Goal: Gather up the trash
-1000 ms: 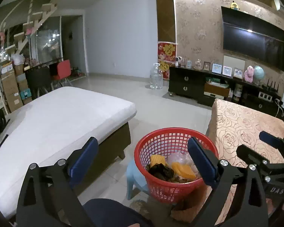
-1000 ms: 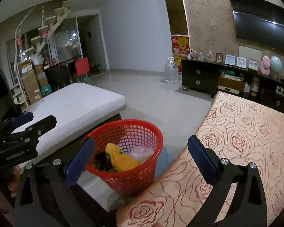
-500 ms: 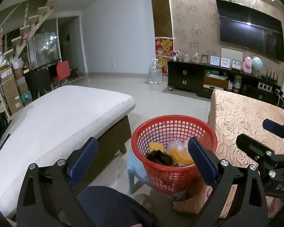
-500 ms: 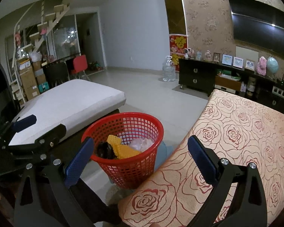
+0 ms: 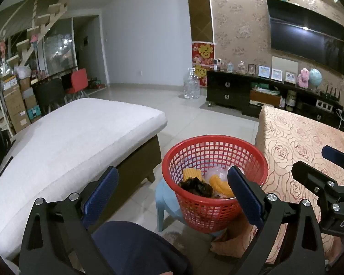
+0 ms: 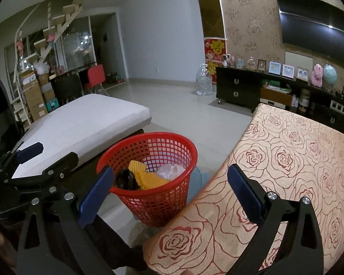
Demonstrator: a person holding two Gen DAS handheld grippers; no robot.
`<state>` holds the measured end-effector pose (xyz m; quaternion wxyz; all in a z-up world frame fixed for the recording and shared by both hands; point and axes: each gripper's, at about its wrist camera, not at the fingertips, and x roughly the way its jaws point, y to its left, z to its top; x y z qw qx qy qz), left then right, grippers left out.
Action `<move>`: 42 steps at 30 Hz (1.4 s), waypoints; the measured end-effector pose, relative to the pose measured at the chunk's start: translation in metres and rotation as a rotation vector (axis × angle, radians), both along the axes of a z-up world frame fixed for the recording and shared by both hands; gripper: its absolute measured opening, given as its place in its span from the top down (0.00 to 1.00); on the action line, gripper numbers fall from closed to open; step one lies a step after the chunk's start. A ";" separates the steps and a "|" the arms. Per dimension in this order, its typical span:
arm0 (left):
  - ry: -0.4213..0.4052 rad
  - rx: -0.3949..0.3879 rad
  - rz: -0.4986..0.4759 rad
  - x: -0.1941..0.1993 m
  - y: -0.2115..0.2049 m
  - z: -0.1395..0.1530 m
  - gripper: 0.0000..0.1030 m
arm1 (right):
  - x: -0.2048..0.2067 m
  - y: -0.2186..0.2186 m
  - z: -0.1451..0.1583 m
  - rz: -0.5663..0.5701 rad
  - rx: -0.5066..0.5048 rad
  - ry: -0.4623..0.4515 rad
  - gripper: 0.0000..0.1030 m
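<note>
A red mesh basket (image 5: pixel 252 160) stands on a small light-blue stool (image 5: pixel 165 202); it also shows in the right wrist view (image 6: pixel 183 190). Inside lie yellow ridged pieces (image 5: pixel 220 183), a dark crumpled lump (image 5: pixel 197 186) and clear plastic (image 6: pixel 170 170). My left gripper (image 5: pixel 172 183) is open and empty, held above and before the basket. My right gripper (image 6: pixel 169 183) is open and empty, over the basket and the edge of the rose-patterned tablecloth (image 6: pixel 286 171). Each gripper shows at the side of the other's view.
A white-cushioned bench (image 5: pixel 68 137) stands to the left of the basket. The table with the rose cloth (image 5: pixel 298 142) is to the right. A dark TV cabinet (image 5: pixel 240 91), a water jug (image 5: pixel 191 87) and tiled floor (image 5: pixel 195 119) lie beyond.
Both grippers have drawn back and risen a little, so the basket sits lower and farther off in both views. Both stayed open and empty.
</note>
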<state>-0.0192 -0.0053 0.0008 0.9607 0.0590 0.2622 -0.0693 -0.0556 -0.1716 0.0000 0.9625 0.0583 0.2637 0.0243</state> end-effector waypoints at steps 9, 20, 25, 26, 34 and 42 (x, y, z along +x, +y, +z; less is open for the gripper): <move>0.010 -0.003 0.004 0.000 0.002 -0.005 0.10 | 0.000 0.000 -0.001 0.001 -0.001 0.001 0.07; 0.013 -0.003 0.011 0.002 0.002 -0.007 0.10 | 0.000 0.001 0.000 0.001 0.000 0.003 0.07; 0.015 -0.003 0.010 0.002 0.002 -0.007 0.10 | 0.000 0.000 -0.002 0.002 0.000 0.004 0.07; 0.015 -0.004 0.009 0.001 0.002 -0.007 0.10 | 0.000 0.000 -0.002 0.001 0.000 0.005 0.07; 0.016 -0.003 0.010 0.001 0.002 -0.007 0.10 | -0.002 0.000 -0.007 0.002 0.001 0.008 0.07; 0.018 -0.004 0.011 0.001 0.002 -0.007 0.08 | -0.001 0.000 -0.006 0.001 0.002 0.009 0.07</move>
